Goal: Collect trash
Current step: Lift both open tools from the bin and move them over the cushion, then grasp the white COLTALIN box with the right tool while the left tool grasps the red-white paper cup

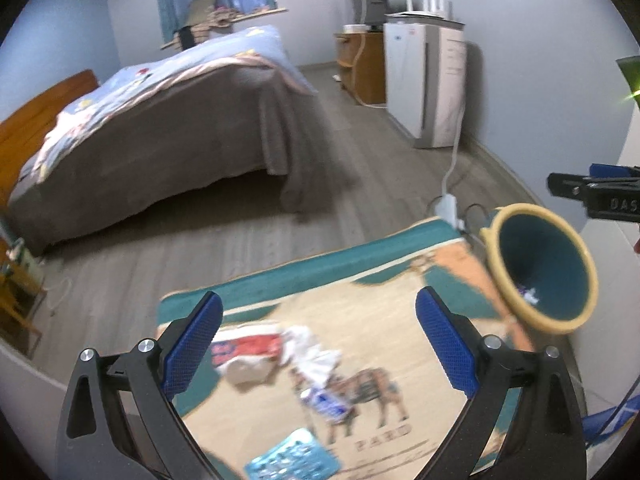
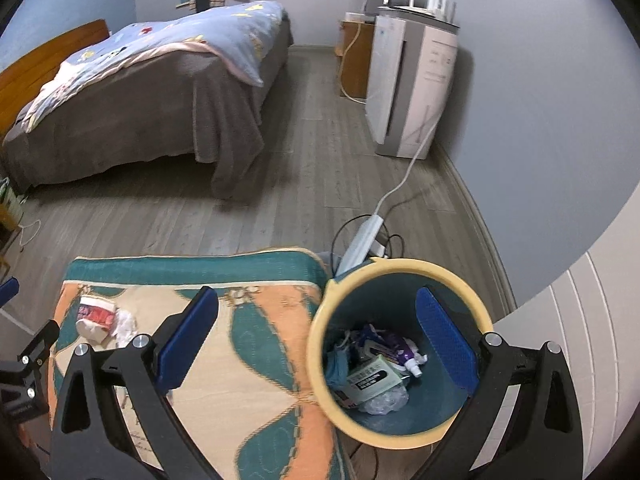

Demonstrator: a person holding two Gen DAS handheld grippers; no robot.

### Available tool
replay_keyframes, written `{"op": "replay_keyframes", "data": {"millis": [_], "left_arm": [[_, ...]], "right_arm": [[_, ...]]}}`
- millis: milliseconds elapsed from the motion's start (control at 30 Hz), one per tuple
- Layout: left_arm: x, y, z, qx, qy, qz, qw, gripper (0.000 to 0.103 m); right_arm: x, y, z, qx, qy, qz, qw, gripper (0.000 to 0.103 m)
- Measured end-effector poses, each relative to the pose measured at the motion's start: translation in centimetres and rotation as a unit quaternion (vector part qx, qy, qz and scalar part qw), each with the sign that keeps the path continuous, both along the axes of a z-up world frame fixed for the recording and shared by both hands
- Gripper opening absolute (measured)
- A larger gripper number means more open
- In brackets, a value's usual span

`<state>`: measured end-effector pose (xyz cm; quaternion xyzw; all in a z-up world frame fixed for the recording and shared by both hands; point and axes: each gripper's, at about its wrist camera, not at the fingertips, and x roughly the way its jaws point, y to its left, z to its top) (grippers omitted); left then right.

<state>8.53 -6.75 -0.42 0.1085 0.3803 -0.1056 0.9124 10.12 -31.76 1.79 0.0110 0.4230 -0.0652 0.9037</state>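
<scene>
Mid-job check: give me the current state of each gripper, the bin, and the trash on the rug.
left gripper: open, empty, above the rug trash
right gripper: open, empty, over the bin's rim
trash bin: upright, partly filled
red-and-white wrapper: crumpled, lying on the rug
white tissue: crumpled, touching the wrapper
blue-and-white packet: lying on the rug
teal blister sheet: lying flat on the rug

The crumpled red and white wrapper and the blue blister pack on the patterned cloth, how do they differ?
The red and white wrapper is bulky and scrunched, while the blue blister pack lies flat. The wrapper sits farther from the left tool, touching a white tissue; the blister pack lies nearest the camera, apart from both. The wrapper also shows in the right wrist view; the blister pack does not. Both rest on the patterned cloth, outside the bin.
</scene>
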Motion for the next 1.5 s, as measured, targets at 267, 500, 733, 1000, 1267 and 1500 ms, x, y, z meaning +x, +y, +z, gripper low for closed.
{"op": "replay_keyframes", "data": {"millis": [267, 500, 733, 1000, 1267, 1500], "left_arm": [[-0.1, 6.3, -1.9, -0.012, 0.021, 0.069, 0.9973, 0.096], [-0.1, 10.2, -2.5, -0.020, 0.023, 0.098, 0.9947, 0.096], [-0.1, 12.8, -3.9, 0.012, 0.032, 0.098, 0.9946, 0.096], [0.5, 15.6, -5.3, 0.020, 0.056, 0.105, 0.9927, 0.096], [1.2, 18.2, -4.9, -0.028, 0.070, 0.148, 0.9861, 0.096], [1.0, 18.4, -5.8, -0.011, 0.086, 0.141, 0.9862, 0.096]], "right_arm": [[0.5, 4.0, -0.6, 0.006, 0.014, 0.028, 0.999, 0.097], [1.7, 9.3, -3.2, 0.007, 0.047, 0.074, 0.996, 0.097], [2.7, 13.6, -7.5, 0.002, 0.092, 0.101, 0.991, 0.097], [3.1, 17.6, -11.5, 0.025, 0.148, 0.137, 0.979, 0.097], [2.2, 22.0, -16.1, 0.032, 0.211, 0.184, 0.959, 0.084], [2.2, 23.8, -18.2, 0.036, 0.243, 0.201, 0.948, 0.063]]}}
